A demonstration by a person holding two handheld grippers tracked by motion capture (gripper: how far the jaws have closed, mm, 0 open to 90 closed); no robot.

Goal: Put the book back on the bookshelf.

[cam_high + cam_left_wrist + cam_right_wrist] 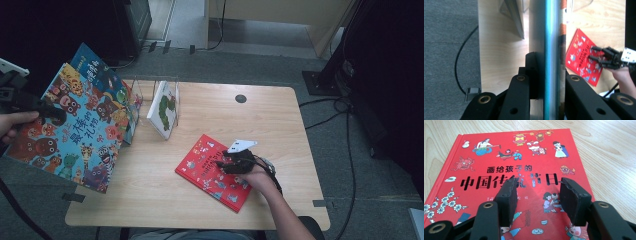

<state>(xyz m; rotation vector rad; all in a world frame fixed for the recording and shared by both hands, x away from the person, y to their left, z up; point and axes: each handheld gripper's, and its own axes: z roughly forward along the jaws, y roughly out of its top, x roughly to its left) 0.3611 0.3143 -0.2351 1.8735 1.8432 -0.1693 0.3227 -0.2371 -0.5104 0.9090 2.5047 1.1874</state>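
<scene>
The jaws of the left gripper (pixel 546 82) were clamped on the edge of a large picture book (pixel 75 125), its teal spine running straight up between them in the left gripper view, while the jaws of the right gripper (pixel 536 195) stood apart over a red book (pixel 506 165), with nothing between them. Three books could be counted in the high view — the large picture book with cartoon animals on its cover, held up off the table at its left edge; the red book (pixel 212 170), lying flat on the wooden table (pixel 280 130) toward the near right; and a white-covered book (pixel 164 107) leaning upright inside a clear rack (pixel 150 87) at the back left. A second cover seemed to show behind the held book, though whether it was a separate book could not be told. There were two grippers, one in each hand: the left (pixel 30 102) at the far left beyond the table's edge, the right (pixel 235 161) resting over the red book's far right part, its grey plate on top. In the right gripper view the open jaws framed the black title characters on the red cover — whether the tips touched the cover could not be told. A small dark round spot (pixel 240 98) sat at the table's back edge.
</scene>
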